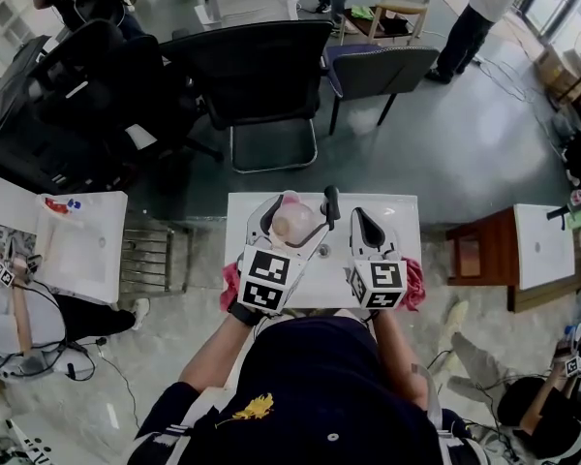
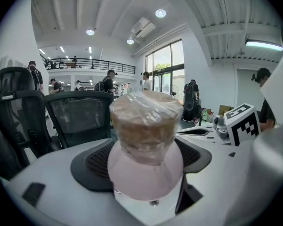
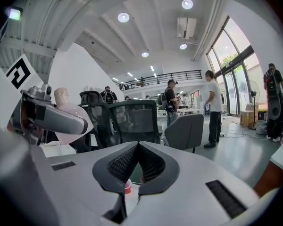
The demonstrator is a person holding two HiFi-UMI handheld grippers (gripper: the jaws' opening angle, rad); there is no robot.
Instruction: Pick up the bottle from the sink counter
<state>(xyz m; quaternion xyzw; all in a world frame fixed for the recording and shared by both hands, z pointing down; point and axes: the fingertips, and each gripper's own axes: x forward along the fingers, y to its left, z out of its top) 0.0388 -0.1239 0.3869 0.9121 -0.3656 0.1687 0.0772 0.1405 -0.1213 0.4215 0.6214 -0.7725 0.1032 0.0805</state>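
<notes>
Bottle (image 2: pixel 145 159), pink, film-wrapped top: clamped in left gripper (image 1: pixel 295 216) jaws over sink counter (image 1: pixel 399 211). Right gripper (image 3: pixel 138 145): jaws together, empty, above same counter. Risk: rounded body probably slips if grip slackens

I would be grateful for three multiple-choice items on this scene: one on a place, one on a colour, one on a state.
1. Where is the bottle?
A. On a chair seat
B. Between the jaws of the left gripper
C. Lying on the floor

2. What colour is the bottle's body?
A. Green
B. Blue
C. Pale pink

3. How do the jaws of the right gripper stand?
A. Together, holding nothing
B. Wide apart
C. Clamped on a cup

Answers:
1. B, since the left gripper view shows the bottle standing between the two dark pads.
2. C, since its rounded body is pale pink under a plastic-wrapped cap.
3. A, since the right gripper view shows the pads meeting at their tips with nothing between them.
</notes>
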